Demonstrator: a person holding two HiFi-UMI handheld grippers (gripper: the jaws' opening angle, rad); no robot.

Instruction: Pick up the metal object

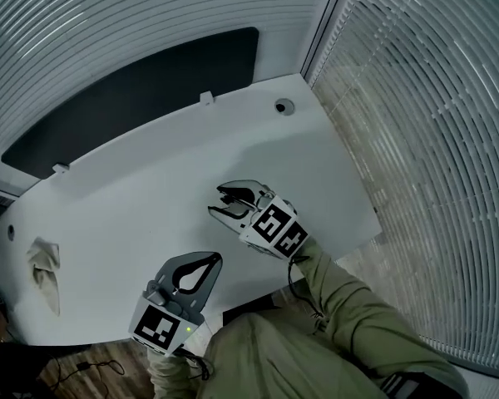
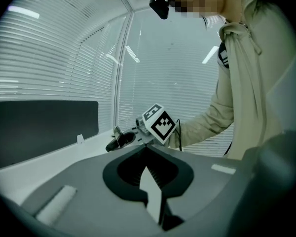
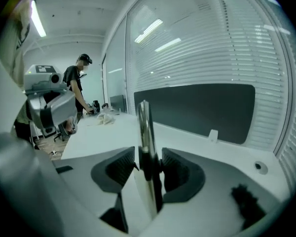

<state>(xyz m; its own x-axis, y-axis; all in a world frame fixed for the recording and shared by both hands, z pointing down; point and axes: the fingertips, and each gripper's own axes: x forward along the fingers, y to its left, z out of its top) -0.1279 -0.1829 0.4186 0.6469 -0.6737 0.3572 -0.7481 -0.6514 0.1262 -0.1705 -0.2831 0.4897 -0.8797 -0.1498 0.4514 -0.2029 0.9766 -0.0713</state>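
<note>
Between the part-closed jaws of the right gripper the metal object sits pinched upright; grasp made, a steady lift looks next.

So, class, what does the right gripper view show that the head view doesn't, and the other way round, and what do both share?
Right gripper view only: a thin metal strip standing upright, clamped in the right tongs, and a person standing far off. Head view only: the holder's sleeve and the wooden floor. Both: the white table, the dark panel behind it, the round hole in the table, and the blinds.
</note>
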